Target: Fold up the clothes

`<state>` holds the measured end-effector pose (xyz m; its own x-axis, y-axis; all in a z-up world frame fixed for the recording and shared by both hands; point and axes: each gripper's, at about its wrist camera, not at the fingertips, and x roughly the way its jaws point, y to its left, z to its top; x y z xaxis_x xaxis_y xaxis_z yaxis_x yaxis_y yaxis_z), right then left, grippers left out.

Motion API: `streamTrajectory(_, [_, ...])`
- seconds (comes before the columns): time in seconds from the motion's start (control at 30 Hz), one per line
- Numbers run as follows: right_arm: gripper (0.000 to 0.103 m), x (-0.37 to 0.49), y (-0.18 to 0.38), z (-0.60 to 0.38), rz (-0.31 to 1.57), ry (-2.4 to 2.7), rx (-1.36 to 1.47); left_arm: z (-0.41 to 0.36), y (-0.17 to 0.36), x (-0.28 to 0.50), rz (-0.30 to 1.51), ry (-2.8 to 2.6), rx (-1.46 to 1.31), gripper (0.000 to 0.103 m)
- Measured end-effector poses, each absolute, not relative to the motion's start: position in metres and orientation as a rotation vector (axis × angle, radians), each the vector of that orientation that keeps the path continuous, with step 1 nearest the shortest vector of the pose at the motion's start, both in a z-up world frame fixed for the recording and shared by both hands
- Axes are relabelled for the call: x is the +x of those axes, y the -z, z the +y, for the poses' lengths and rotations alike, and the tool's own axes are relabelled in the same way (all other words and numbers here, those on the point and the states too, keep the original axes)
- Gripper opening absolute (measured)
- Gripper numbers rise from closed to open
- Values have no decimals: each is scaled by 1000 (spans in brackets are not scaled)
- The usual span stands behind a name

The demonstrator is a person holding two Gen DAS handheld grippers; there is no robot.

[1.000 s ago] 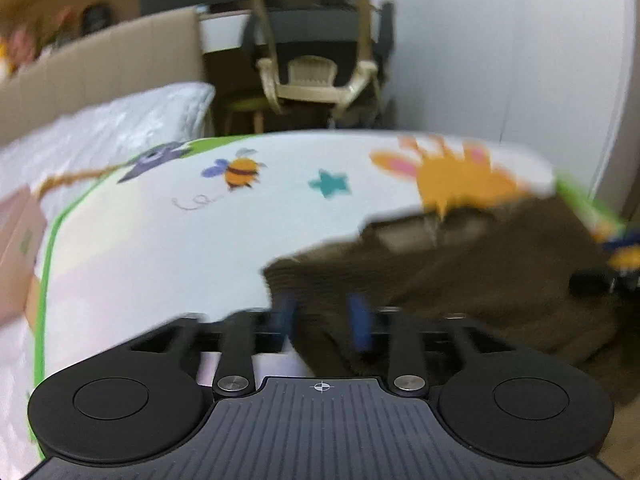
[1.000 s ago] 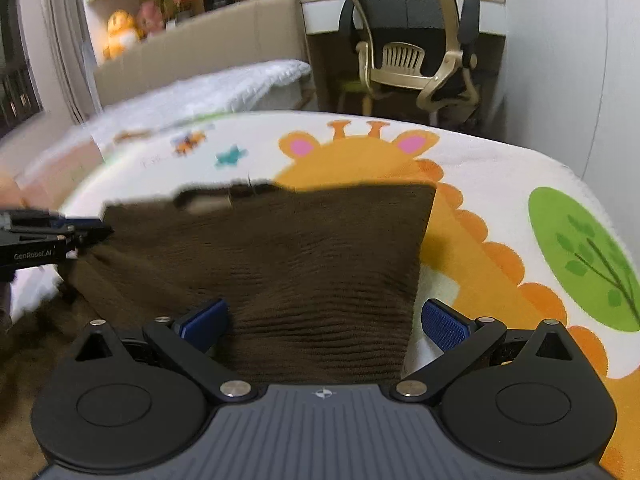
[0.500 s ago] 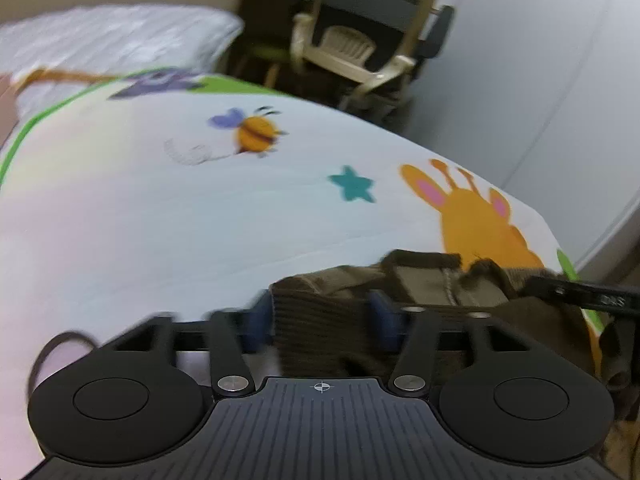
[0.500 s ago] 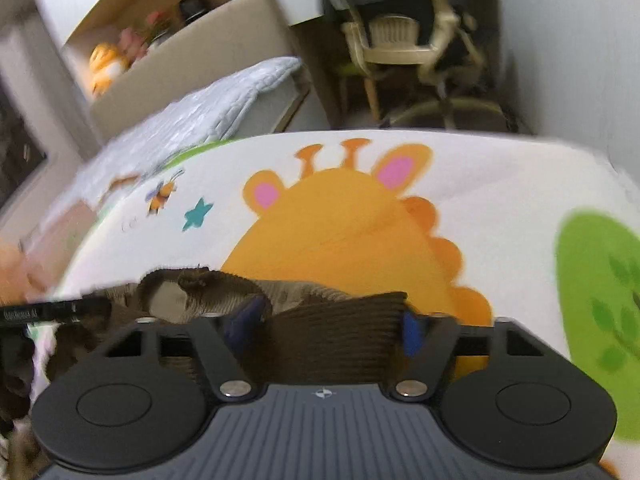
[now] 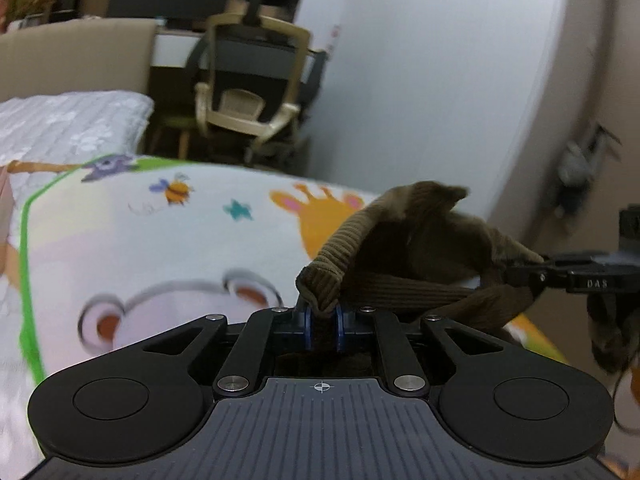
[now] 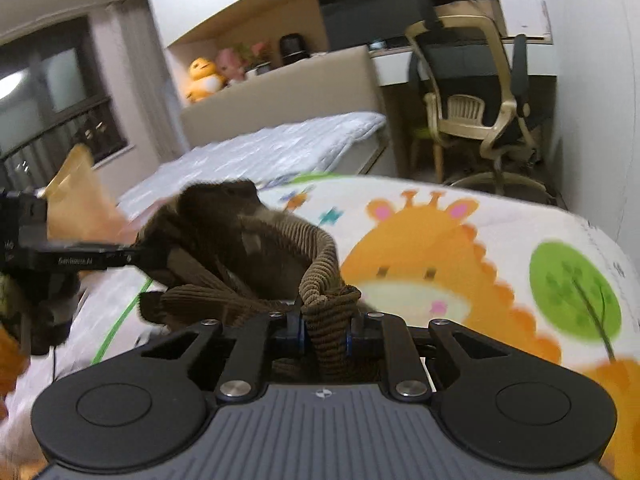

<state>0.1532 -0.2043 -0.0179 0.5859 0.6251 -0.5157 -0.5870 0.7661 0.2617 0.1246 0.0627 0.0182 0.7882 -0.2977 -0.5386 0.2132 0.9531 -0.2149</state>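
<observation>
Both jaws closing on the brown ribbed sweater [image 5: 420, 240]: left gripper [image 5: 322, 326] and right gripper [image 6: 326, 334] each pinch a hem corner, lifted over the bed [image 5: 160, 248]. Feels soft, light, floppy to me, so I grip the thicker ribbed edge.

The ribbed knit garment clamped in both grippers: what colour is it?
Dark brown ribbed knit garment, plain with no print; the right wrist view shows it best.

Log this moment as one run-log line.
task: fold clothes | left gripper: closing on brown sweater | right gripper: closing on sweater | garment: lifted between both over cartoon blanket
</observation>
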Motion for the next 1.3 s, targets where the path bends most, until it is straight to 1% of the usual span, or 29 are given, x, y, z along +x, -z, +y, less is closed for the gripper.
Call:
streamTrajectory(0.07, [17, 131, 35, -209, 666, -716, 58, 52, -8, 102, 626, 280, -92, 21])
streamTrajectory(0.1, [17, 122, 46, -211, 686, -715, 51, 48, -1, 92, 643, 288, -73, 21])
streamTrajectory(0.2, [19, 96, 75, -214, 728, -703, 6, 42, 20, 69, 718, 323, -76, 29])
streamTrajectory(0.23, [23, 88, 81, -216, 741, -706, -13, 42, 25, 64, 739, 331, -74, 37])
streamTrajectory(0.27, [29, 81, 85, -219, 752, -709, -34, 43, 28, 58, 755, 332, -70, 48])
streamTrajectory(0.3, [35, 75, 86, -223, 759, -710, -53, 46, 29, 53, 763, 335, -71, 52])
streamTrajectory(0.33, [48, 68, 85, -230, 760, -709, -67, 50, 29, 49, 764, 343, -80, 56])
streamTrajectory(0.37, [56, 62, 82, -238, 755, -707, -69, 55, 27, 46, 759, 351, -99, 60])
streamTrajectory(0.4, [61, 60, 78, -246, 750, -704, -62, 61, 23, 43, 744, 360, -130, 63])
streamTrajectory(0.47, [69, 60, 68, -265, 729, -693, -4, 73, 16, 41, 710, 381, -219, 79])
streamTrajectory(0.53, [73, 64, 59, -284, 709, -674, 93, 84, 11, 48, 678, 400, -327, 83])
streamTrajectory(0.57, [74, 72, 56, -293, 707, -656, 176, 89, 10, 54, 670, 402, -380, 84])
streamTrajectory(0.63, [74, 91, 57, -304, 724, -621, 331, 98, 14, 72, 677, 400, -477, 85])
streamTrajectory(0.73, [74, 128, 71, -302, 805, -606, 520, 103, 30, 104, 747, 415, -578, 85])
streamTrajectory(0.83, [74, 152, 89, -272, 888, -641, 505, 99, 51, 133, 830, 410, -609, 84])
streamTrajectory(0.87, [72, 158, 94, -259, 909, -654, 468, 97, 57, 142, 851, 404, -607, 80])
streamTrajectory(0.9, [69, 164, 99, -247, 924, -669, 427, 96, 63, 151, 869, 402, -606, 77])
streamTrajectory(0.93, [57, 171, 103, -235, 933, -687, 389, 95, 68, 160, 877, 403, -604, 69])
streamTrajectory(0.97, [53, 178, 105, -225, 934, -701, 360, 94, 70, 168, 879, 403, -599, 60])
streamTrajectory(1.0, [52, 185, 104, -217, 922, -707, 336, 94, 71, 177, 876, 406, -592, 52])
streamTrajectory(1.03, [47, 194, 101, -209, 898, -710, 312, 95, 68, 188, 864, 406, -585, 44])
streamTrajectory(1.07, [40, 203, 96, -204, 872, -711, 298, 98, 63, 198, 850, 399, -578, 39])
streamTrajectory(1.1, [37, 213, 90, -199, 852, -714, 297, 101, 57, 208, 831, 396, -574, 35])
streamTrajectory(1.13, [33, 224, 82, -195, 834, -725, 299, 104, 48, 218, 806, 397, -571, 35])
streamTrajectory(1.2, [33, 239, 64, -186, 780, -751, 285, 107, 30, 234, 754, 395, -551, 34])
streamTrajectory(1.3, [29, 246, 34, -174, 641, -745, 193, 105, -2, 240, 617, 397, -446, 32])
